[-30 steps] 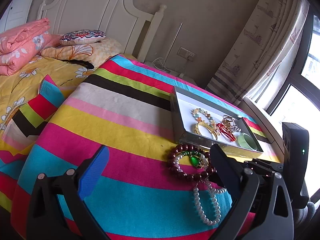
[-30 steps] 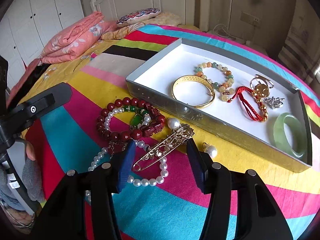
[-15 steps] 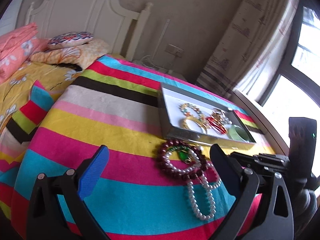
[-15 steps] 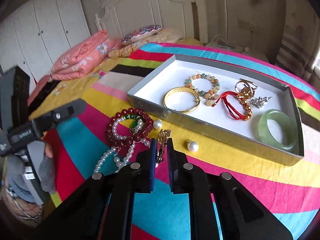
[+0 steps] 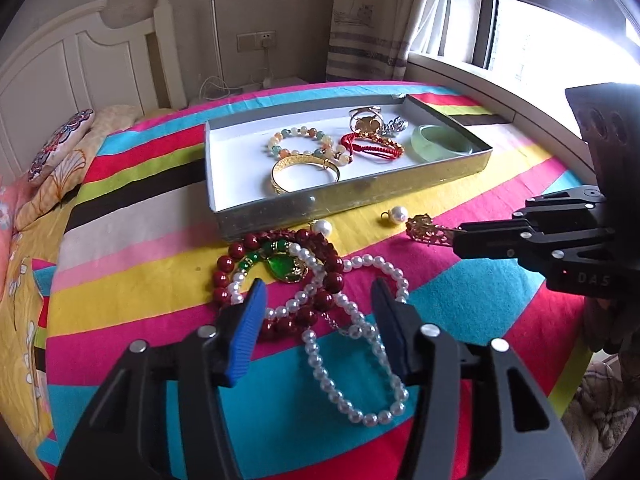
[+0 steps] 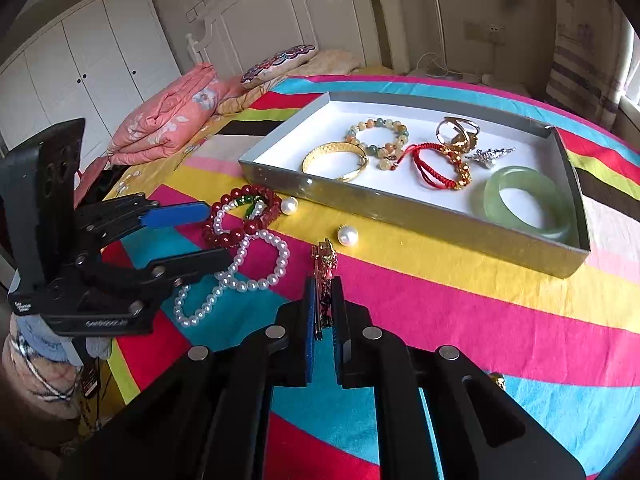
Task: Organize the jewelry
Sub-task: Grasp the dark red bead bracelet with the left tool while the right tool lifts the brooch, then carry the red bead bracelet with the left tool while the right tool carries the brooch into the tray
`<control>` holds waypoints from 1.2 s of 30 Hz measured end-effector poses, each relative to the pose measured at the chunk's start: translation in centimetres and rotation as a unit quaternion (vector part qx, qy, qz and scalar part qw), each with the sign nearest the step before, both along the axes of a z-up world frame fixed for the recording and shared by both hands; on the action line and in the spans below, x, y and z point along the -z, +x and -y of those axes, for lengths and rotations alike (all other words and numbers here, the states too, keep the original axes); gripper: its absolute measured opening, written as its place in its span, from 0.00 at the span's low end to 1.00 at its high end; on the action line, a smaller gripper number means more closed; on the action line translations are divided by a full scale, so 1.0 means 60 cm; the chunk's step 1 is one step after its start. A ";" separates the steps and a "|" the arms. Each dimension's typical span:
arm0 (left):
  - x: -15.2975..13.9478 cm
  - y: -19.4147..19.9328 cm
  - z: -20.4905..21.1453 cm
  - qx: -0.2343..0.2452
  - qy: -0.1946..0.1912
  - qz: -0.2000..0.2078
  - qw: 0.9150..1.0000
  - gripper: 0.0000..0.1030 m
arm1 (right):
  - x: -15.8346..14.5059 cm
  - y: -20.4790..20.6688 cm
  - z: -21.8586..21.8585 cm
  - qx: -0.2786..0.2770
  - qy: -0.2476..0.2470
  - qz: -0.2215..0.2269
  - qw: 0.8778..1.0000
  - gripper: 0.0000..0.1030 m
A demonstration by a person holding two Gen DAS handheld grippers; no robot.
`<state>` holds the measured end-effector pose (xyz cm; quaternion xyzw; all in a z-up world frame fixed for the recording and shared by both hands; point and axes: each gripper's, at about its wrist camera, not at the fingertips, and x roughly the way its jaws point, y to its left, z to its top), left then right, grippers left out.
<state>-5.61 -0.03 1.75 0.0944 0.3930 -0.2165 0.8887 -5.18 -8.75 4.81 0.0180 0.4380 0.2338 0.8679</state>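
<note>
The ornate gold filigree brooch [image 6: 325, 276] is pinched between the blue-padded fingers of my right gripper [image 6: 323, 308], whose jaws are drawn narrow onto it; from my left camera I see it jutting out past the fingertips, lifted above the striped cloth, near a loose white pearl bead with a gold loop [image 5: 397, 213]. My left gripper [image 5: 318, 320] has its jaws spread wide and holds nothing; it sits low over the tangle of jewelry on the brightly striped round tablecloth [image 5: 140, 280], its fingers on either side of the long white pearl strand [image 5: 352, 360]. That strand loops across a dark red bead bracelet [image 5: 276, 272], which surrounds a green stone pendant set in gold [image 5: 286, 268]. A second loose pearl [image 5: 322, 227] lies just beside the shallow grey rectangular tray with a white floor [image 5: 352, 196]. Inside the tray I can see a gold bangle [image 6: 335, 161], a bracelet of pale multicoloured stone beads [image 6: 378, 138], a red braided cord bracelet with gold charms [image 6: 438, 166], a gold ring-like piece [image 6: 456, 130], a small silver ornament [image 6: 490, 155] and a pale green jade bangle [image 6: 524, 200], the last nearest the tray's right end in my right camera. Beyond the table is a bed with a folded pink quilt [image 6: 168, 116].
</note>
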 end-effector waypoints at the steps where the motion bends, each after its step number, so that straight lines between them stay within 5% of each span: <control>1: 0.001 0.003 0.000 0.001 0.003 -0.002 1.000 0.42 | 0.001 0.000 0.002 0.001 0.002 -0.002 1.000 0.08; 3: 0.007 0.007 0.004 0.007 0.008 -0.011 1.000 0.29 | 0.000 0.001 0.004 0.003 0.006 -0.002 1.000 0.08; 10: 0.006 0.003 0.010 0.013 0.024 -0.003 1.000 0.10 | 0.005 0.005 0.012 0.009 0.016 -0.015 1.000 0.12; 12: -0.004 0.001 -0.002 0.002 -0.003 -0.001 1.000 0.10 | 0.006 0.006 0.012 0.011 0.017 -0.019 1.000 0.23; 14: -0.021 0.003 -0.022 -0.010 -0.053 -0.001 0.999 0.10 | 0.005 0.005 0.008 0.004 0.016 -0.018 1.000 0.49; 15: -0.031 0.006 -0.034 -0.013 -0.079 -0.003 0.997 0.10 | 0.003 0.003 0.006 0.001 0.013 -0.014 1.000 0.53; 21: -0.085 0.029 -0.094 -0.027 -0.181 -0.008 0.983 0.10 | 0.009 0.000 -0.021 -0.024 -0.027 -0.011 0.999 0.53; 25: -0.107 0.030 -0.109 -0.034 -0.199 0.003 0.979 0.10 | 0.012 -0.005 -0.047 -0.043 -0.067 0.000 0.997 0.49; 27: -0.117 0.026 -0.114 -0.036 -0.209 0.009 0.977 0.10 | 0.014 -0.011 -0.060 -0.052 -0.090 0.010 0.995 0.41; 29: -0.126 0.024 -0.119 -0.036 -0.217 0.014 0.975 0.10 | 0.015 -0.018 -0.069 -0.059 -0.107 0.019 0.992 0.20; 36: -0.145 0.019 -0.110 -0.027 -0.215 0.023 0.976 0.10 | 0.005 -0.025 -0.058 -0.058 -0.087 0.032 0.994 0.17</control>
